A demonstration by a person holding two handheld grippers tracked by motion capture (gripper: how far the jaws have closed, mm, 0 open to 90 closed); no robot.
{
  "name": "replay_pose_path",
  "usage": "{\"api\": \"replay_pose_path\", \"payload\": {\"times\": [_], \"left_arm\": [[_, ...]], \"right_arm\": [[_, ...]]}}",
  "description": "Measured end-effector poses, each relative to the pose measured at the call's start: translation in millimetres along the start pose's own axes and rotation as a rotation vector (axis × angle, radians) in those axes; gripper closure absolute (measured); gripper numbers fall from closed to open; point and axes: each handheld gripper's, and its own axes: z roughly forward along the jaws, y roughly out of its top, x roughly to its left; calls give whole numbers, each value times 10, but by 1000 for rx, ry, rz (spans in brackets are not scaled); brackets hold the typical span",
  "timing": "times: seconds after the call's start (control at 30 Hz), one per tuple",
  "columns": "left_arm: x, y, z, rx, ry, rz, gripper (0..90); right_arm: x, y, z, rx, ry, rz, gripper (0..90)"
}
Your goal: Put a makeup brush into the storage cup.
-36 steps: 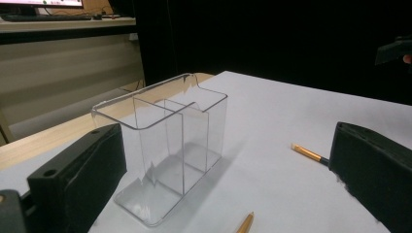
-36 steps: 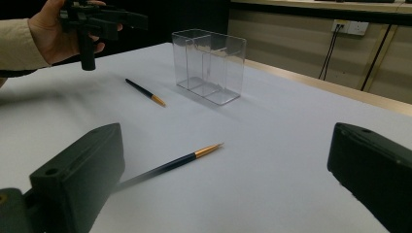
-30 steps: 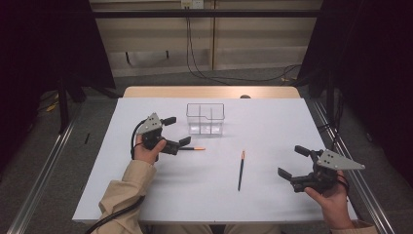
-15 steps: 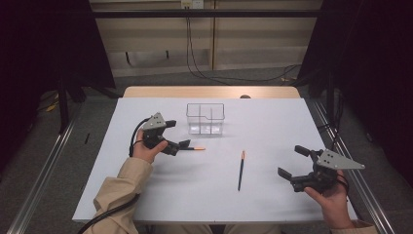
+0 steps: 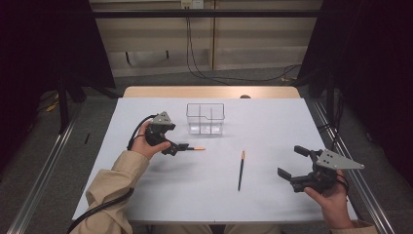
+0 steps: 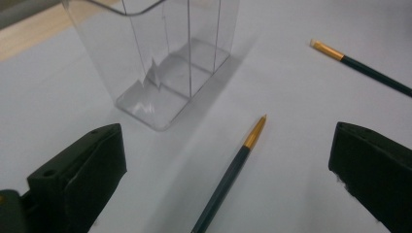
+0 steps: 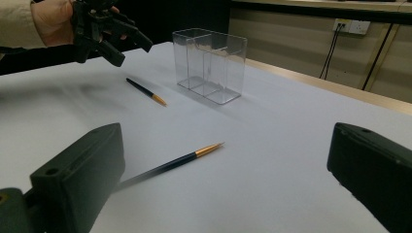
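Nearest the person, at the right front of the white table (image 5: 272, 122), the right gripper (image 5: 292, 163) is held in a hand just above the surface, its jaws spread wide apart with nothing between them. In the right gripper view, a dark pencil (image 7: 170, 164) with a gold-coloured ferrule is seen lying flat on the table ahead of those jaws and closer to the left one; it is not touched by either. In the high view this pencil (image 5: 240, 170) is found near the middle of the table, well to the left of the right gripper, its orange end pointed away from the person.

Farther back and to the left, the left gripper (image 5: 178, 146) is held low over the table, its jaws also parted. A second pencil (image 5: 193, 148) is seen lying on the surface with its dark shaft under the jaws and its orange end sticking out toward the centre. In the left gripper view this second pencil (image 6: 228, 174) lies in the gap between the two black jaws, apart from both, so it is not gripped.

Beyond it, a clear plastic container (image 5: 205, 118) divided into compartments stands upright and empty, just behind the left gripper and near the second pencil's tip.
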Motion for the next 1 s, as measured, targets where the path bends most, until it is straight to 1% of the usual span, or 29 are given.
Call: {"api": "replay_pose_path", "payload": {"times": [0.1,0.13,0.17,0.2,0.23,0.27,0.3,0.33,0.37,0.4,0.43,0.47,0.5,0.53,0.6,0.63,0.67,0.7,0.73,0.77,0.8,0.83,0.87,0.9,1.0], "left_arm": [[14,12,15,51,-6,-8,0],[4,24,37,91,0,0,0],[2,30,40,109,1,6,0],[2,30,40,109,1,6,0],[2,41,61,139,-10,-7,0],[14,51,68,169,-10,-1,0],[12,57,84,189,-2,-9,0],[14,60,92,201,-5,-9,0],[14,60,92,201,-5,-9,0],[22,65,99,224,-6,9,0],[18,68,121,237,-9,-6,0],[18,68,121,237,-9,-6,0],[23,74,132,262,-9,2,0],[30,80,137,286,-3,20,0],[40,86,157,309,1,14,0],[45,91,172,334,5,3,0],[51,94,174,341,0,11,0],[44,94,185,341,3,-3,0],[44,94,185,341,3,-3,0],[54,109,191,372,0,29,0],[54,109,191,372,0,29,0],[42,118,203,389,-7,36,2],[42,118,203,389,-7,36,14],[20,129,212,394,-16,52,40],[22,142,221,412,-27,64,104]], "right_arm": [[0,1,-1,-1,1,-1,0],[-1,1,-1,-1,2,0,0],[-1,0,-1,-1,1,1,0],[-1,0,-1,-1,1,1,0],[-2,0,0,0,1,1,0],[-1,-1,1,1,1,1,0],[0,-1,1,1,1,1,0],[1,0,2,1,3,0,0],[2,0,3,0,4,-1,0],[2,1,2,0,4,0,0],[2,1,1,-1,4,0,0],[2,1,1,-1,4,0,0],[2,1,1,-1,3,0,0],[-2,0,-1,-2,3,1,0],[-2,-1,-2,-1,2,2,0],[-2,-2,-1,-2,1,2,0],[-2,-1,-2,-1,2,1,0],[-2,-1,-2,-1,2,2,0],[-2,-1,-2,-3,3,1,0],[-2,-1,-2,-2,2,2,0],[-2,-1,-2,-2,2,2,0],[-2,-1,-2,-3,1,3,0],[-3,-2,0,-5,2,3,0],[-5,-3,0,-5,2,3,0],[-6,-3,-1,-6,2,2,0]]}}
